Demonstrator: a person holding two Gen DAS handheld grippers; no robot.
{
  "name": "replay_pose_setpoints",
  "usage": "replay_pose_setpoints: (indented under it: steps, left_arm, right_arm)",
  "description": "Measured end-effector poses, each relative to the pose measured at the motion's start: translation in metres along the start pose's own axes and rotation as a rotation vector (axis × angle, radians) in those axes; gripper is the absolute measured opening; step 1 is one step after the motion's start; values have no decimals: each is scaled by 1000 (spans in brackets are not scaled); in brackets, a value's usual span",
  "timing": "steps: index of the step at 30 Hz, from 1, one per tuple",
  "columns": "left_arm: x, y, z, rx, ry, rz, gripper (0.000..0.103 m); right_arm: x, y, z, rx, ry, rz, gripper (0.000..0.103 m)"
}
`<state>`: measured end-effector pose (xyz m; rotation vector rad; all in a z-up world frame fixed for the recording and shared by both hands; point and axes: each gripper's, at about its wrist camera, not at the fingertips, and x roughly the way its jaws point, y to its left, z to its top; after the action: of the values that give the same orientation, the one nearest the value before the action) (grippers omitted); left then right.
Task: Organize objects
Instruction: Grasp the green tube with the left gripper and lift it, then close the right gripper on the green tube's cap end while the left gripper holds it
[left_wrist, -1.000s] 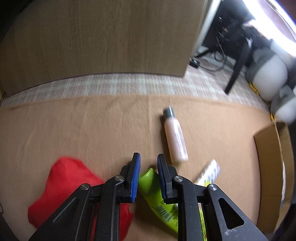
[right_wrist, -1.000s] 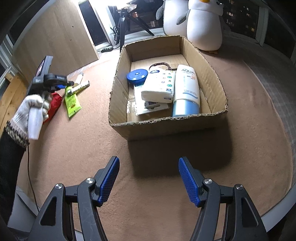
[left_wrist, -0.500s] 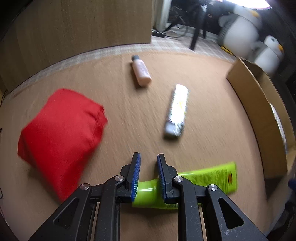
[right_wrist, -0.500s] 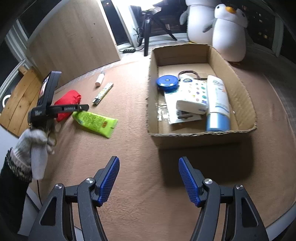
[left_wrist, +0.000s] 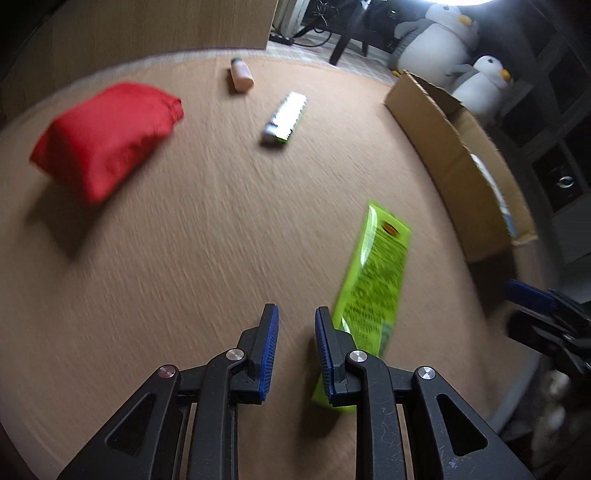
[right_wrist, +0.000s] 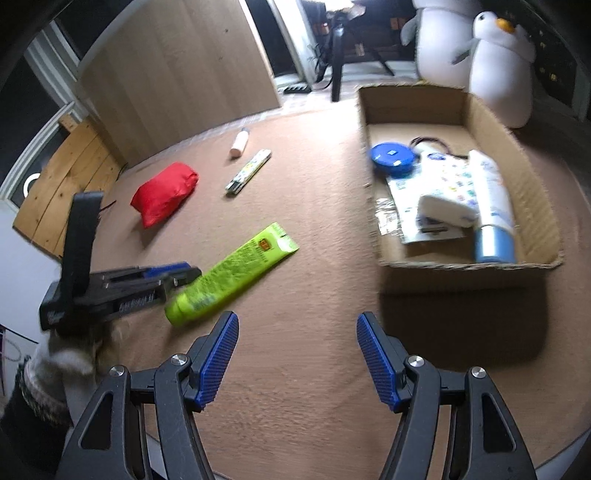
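- I am holding my left gripper (left_wrist: 295, 314) low over the brown surface (left_wrist: 207, 258), pointing steeply down near its near-left edge.
- Its jaws have just been opening a little; they are now standing a narrow gap apart, with only bare surface showing between the pads.
- The green tube (left_wrist: 376, 273) is lying flat just beside that gripper's right finger, which is covering the cap end. In the right wrist view, the cap end is sitting just in front of the gripper's tips.
- The tube's crimped end is pointing toward the cardboard box (left_wrist: 450, 147), without touching it.
- I am holding my right gripper (right_wrist: 297, 321) over the near edge of the surface, jaws standing wide apart and gripping nothing.
- The box is sitting on the right side of the surface and is holding a blue round tin (right_wrist: 393, 158), a white packet (right_wrist: 445, 210) and a white-and-blue tube (right_wrist: 493, 206).
- A red pouch (left_wrist: 107, 136) is lying toward the far-left edge.
- A small pink bottle (left_wrist: 242, 75) is lying close to the far edge, with a slim white tube (left_wrist: 286, 116) just nearer than it.
- Two plush penguins (right_wrist: 498, 55) are standing beyond the box, off the surface.
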<state>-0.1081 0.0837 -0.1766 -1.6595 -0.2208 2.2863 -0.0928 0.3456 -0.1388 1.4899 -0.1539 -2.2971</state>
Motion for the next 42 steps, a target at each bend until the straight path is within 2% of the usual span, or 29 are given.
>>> replay_pose_setpoints:
  steps: [3,5,7,10,16,21,26,31,34,36,38,42]
  left_arm:
    - [-4,-1,-15,-10,14,-53,29]
    - [-9,-1,-26,-25,16,-83,37]
    - [-13,-3,-34,-35,24,-130,51]
    - [-19,-12,-43,-14,28,-163,56]
    - [-12,-34,-51,63,61,-178,56]
    - [-9,-48,-58,116,64,-140,55]
    - [-10,-53,-58,125,66,-131,55]
    - [-12,-52,-59,125,60,-114,40]
    - [-14,-51,-61,124,53,-108,35]
    - [-16,-49,-62,114,47,-106,34]
    - [-18,-47,-64,105,42,-111,34]
    - [-22,-46,-66,93,34,-113,34]
  right_arm:
    - [13,4,1,14,34,44,63]
    - [24,6,3,31,59,72,63]
    - [32,6,4,50,78,93,63]
    - [47,5,5,100,117,124,63]
    - [72,-4,3,220,181,186,63]
    - [73,0,5,229,181,210,63]
    - [77,10,6,216,192,230,63]
    - [81,17,6,197,203,236,63]
    - [85,19,5,194,207,237,55]
    - [87,19,4,200,208,249,44]
    - [90,19,4,206,214,259,38]
    - [91,17,2,216,203,269,34]
